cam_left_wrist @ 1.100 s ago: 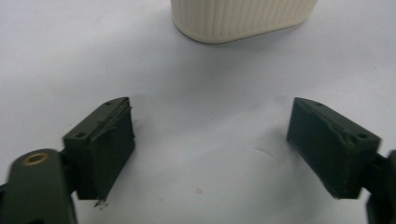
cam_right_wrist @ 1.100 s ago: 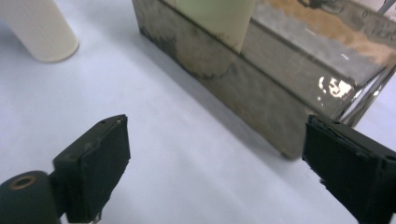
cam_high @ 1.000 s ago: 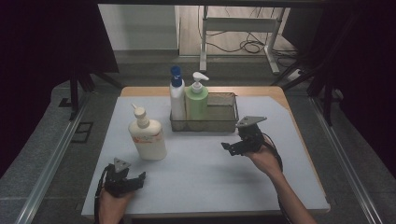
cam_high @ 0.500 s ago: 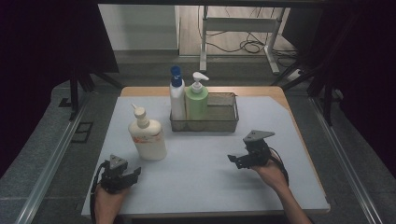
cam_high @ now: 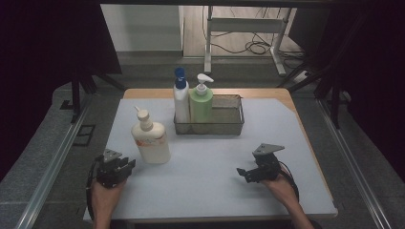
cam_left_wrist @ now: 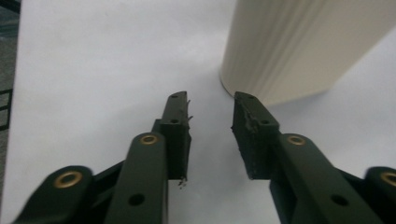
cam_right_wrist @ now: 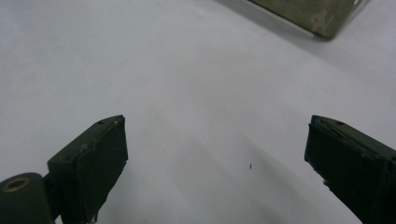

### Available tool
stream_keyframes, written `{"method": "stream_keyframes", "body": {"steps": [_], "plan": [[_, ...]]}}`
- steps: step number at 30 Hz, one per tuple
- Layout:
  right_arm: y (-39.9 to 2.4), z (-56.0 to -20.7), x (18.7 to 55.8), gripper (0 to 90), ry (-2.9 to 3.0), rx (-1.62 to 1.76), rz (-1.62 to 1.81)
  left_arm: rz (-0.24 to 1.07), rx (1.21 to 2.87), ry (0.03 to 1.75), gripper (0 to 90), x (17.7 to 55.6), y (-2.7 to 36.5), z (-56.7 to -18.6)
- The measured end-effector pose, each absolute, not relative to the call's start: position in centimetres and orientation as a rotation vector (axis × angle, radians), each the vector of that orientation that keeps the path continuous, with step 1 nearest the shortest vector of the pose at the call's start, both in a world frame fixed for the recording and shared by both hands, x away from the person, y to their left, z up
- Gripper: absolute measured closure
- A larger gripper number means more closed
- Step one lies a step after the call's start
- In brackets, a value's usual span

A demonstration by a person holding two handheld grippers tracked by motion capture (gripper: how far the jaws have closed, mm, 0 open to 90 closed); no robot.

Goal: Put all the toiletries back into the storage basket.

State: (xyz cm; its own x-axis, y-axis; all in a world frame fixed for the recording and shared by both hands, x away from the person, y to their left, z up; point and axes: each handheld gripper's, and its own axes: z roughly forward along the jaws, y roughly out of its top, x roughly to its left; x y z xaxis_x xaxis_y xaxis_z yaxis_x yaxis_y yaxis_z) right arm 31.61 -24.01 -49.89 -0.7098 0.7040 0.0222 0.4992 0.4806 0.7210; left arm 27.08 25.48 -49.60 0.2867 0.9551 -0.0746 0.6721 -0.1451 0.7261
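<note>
My left hand-held gripper [cam_high: 125, 165] sits low on the near left of the tabletop [cam_high: 210, 162]. Its jaws have just been closing, but there is a gap between them and nothing in it. My right hand-held gripper [cam_high: 242, 172] rests on the near right, with its jaws spread wide over bare tabletop.

Just past my left jaws stands the cream pump bottle [cam_high: 150, 139]. In the left gripper view its round foot [cam_left_wrist: 299, 51] is close in front and a bit to the right.

Farther back is a wire basket [cam_high: 224, 125]. A white bottle with a blue cap [cam_high: 181, 100] and a green pump bottle [cam_high: 201, 102] stand in its left end.

I think I am getting ready to grab the cream bottle. Next I should open my left jaws wider, slide them around the bottle and squeeze.
</note>
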Motion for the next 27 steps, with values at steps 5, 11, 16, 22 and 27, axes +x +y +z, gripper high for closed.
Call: {"method": "stream_keyframes", "body": {"steps": [5,11,16,22,27], "plan": [[-24.5,-50.3,31.1,5.5,2.447,1.045,1.064,0.537,1.876,1.442,77.8,28.2,25.8,-49.4],[-24.5,-50.6,30.4,5.6,2.446,1.038,1.068,0.524,1.864,1.420,89.1,30.1,25.9,-49.4],[-24.3,-50.9,29.8,6.2,2.455,1.026,1.060,0.498,1.878,1.391,89.3,31.9,25.6,-50.1],[-24.3,-51.3,29.6,6.4,2.464,1.025,1.048,0.458,1.884,1.379,89.3,33.5,25.4,-51.2],[-24.6,-51.8,29.4,7.1,2.461,1.043,1.036,0.406,1.870,1.352,89.3,33.9,25.2,-51.7]]}}
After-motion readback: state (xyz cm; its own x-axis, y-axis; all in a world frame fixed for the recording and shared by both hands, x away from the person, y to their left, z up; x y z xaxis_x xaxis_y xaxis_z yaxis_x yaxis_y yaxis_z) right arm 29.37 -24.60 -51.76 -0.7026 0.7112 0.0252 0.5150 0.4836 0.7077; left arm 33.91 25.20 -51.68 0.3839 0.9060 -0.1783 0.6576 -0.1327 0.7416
